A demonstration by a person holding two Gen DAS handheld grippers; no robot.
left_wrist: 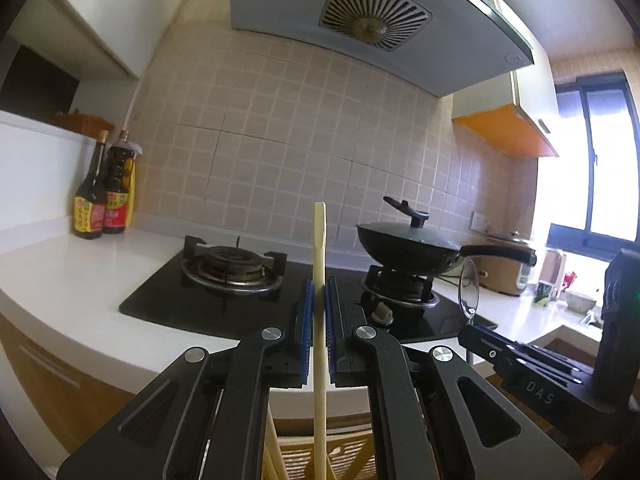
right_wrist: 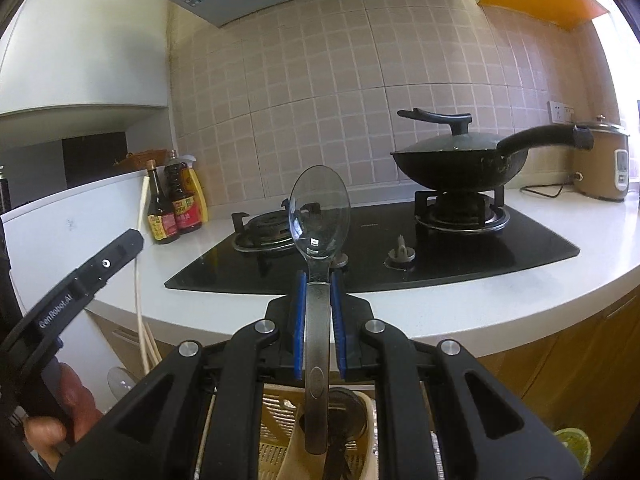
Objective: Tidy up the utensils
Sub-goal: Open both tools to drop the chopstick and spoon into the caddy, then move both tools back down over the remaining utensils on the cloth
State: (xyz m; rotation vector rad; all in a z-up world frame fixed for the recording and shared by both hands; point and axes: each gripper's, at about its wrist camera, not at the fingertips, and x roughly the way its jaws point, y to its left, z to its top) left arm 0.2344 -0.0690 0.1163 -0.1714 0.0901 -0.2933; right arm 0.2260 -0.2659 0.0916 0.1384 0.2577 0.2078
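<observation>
Clearly the step in hand is a carry: each gripper has one utensil clamped and is held out over the edge of the white counter (left_wrist: pixel 80 280), facing the black gas hob (right_wrist: pixel 400 256).

The left gripper (left_wrist: pixel 319 332) has its blue pads clenched on a pale wooden chopstick (left_wrist: pixel 319 264), which stands nearly upright between them, its top pointing to twelve o'clock and its lower end running down past the bottom of the left wrist view.

The right gripper (right_wrist: pixel 319 320) grasps the handle of a clear smoky plastic spoon (right_wrist: pixel 319 216), bowl up at twelve o'clock, handle running down toward six. From the left wrist view the same spoon and gripper appear at about three o'clock, just beside the left one.

Below both grippers, at six o'clock, a yellowish slotted utensil basket (right_wrist: pixel 280 432) shows, with more chopsticks and a dark utensil standing in it. Whether it has separate compartments cannot be told.

A lidded black wok (right_wrist: pixel 456 164) sits on the far burner at about two o'clock, and sauce bottles (right_wrist: pixel 176 204) stand at nine o'clock, well apart from the work.

By judgement, the next move calls for choosing where each utensil belongs, lowering it end-first to its place, and only then loosening the pads. The long chopstick could tip or snag if released tilted.
</observation>
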